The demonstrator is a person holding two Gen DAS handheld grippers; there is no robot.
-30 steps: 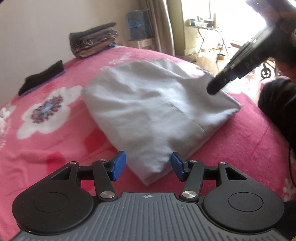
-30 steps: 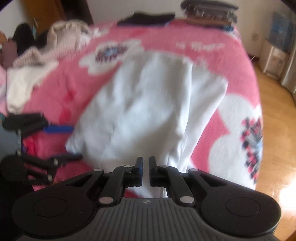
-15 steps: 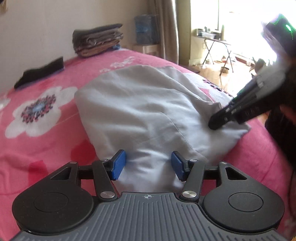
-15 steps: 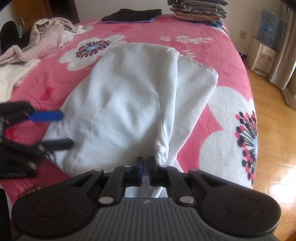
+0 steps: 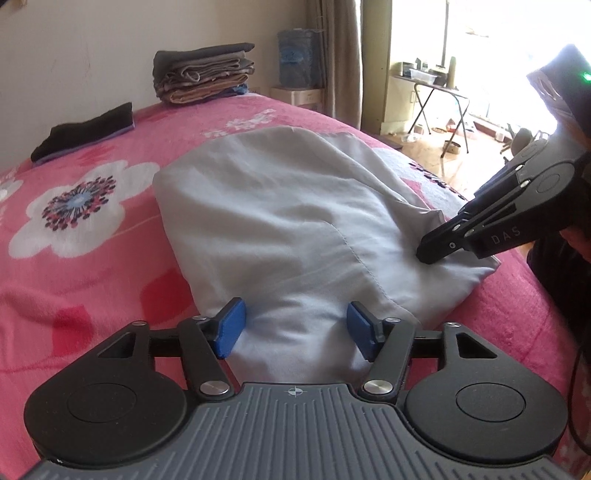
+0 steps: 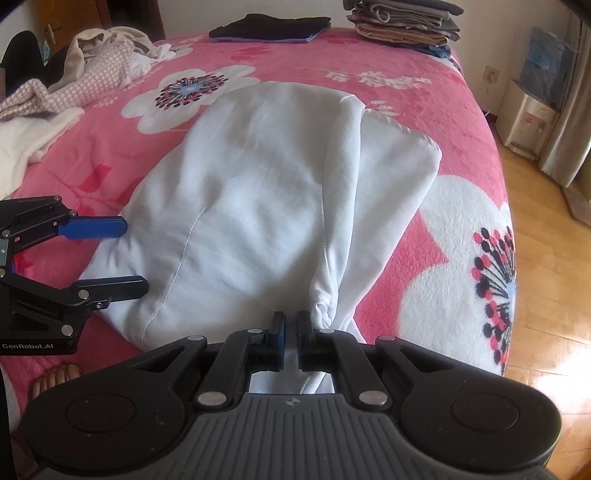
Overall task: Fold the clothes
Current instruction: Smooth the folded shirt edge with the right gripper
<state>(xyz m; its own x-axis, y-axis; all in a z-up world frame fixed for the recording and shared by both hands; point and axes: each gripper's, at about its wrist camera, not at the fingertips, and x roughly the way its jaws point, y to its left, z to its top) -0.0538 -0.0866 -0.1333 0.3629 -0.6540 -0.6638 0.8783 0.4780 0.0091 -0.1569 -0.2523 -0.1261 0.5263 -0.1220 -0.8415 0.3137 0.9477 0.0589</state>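
Note:
A white garment (image 5: 295,221) lies folded lengthwise on the pink floral blanket (image 5: 74,266). My left gripper (image 5: 295,328) hovers over its near end with the cloth between the blue pads (image 5: 231,328); the jaws are opening and the pads do not press the fabric. In the right wrist view the same garment (image 6: 266,192) runs away from me, and my right gripper (image 6: 290,332) is shut on its bunched near corner. The right gripper (image 5: 428,254) shows in the left wrist view, tip down on the garment's right corner. The left gripper (image 6: 129,258) appears at the left of the right wrist view.
A stack of folded clothes (image 6: 402,22) and a flat black garment (image 6: 269,26) sit at the far end of the bed. Loose unfolded clothes (image 6: 74,85) lie at the far left. The bed's right edge drops to a wooden floor (image 6: 546,229).
The left gripper has moved in over the garment's near end and its jaws have widened. The right gripper has come down with the bunched corner onto the bed.

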